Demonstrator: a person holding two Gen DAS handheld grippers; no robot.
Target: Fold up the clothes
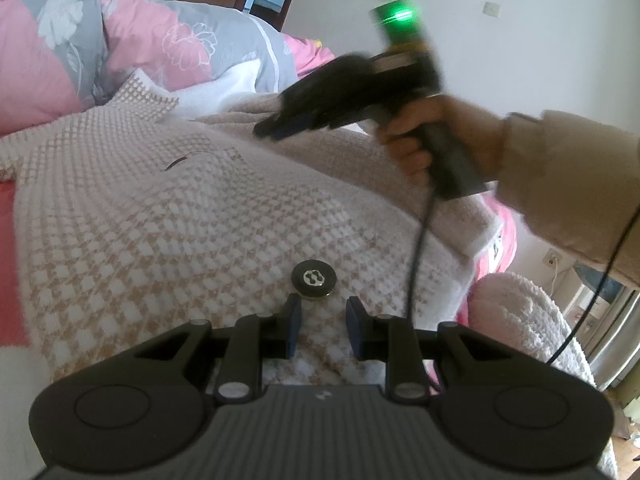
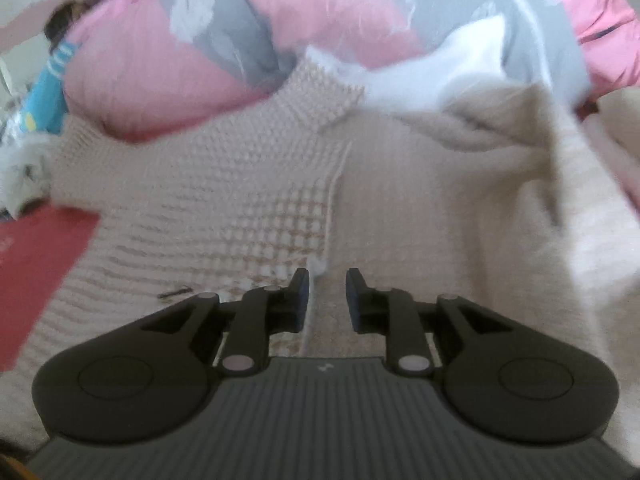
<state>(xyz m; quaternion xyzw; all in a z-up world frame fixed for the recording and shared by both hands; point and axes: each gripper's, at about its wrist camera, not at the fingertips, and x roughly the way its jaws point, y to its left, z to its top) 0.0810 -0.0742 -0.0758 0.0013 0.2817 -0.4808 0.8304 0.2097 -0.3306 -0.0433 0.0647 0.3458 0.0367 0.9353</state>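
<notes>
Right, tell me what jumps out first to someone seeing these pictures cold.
A beige-and-white houndstooth knit coat lies spread over the bed and fills the middle of both views, its large black round button just ahead of the left gripper. Above the coat's right side the right gripper hangs blurred, a person's hand around its handle, a green light on top. Behind, a pink-and-grey floral quilt is heaped.

My way forward over the flat checked coat (image 2: pixel 224 184) lies clear. The heaped pink and grey quilt (image 2: pixel 168 68) walls off the far side, and a raised beige fold (image 2: pixel 520 168) blocks my right.
</notes>
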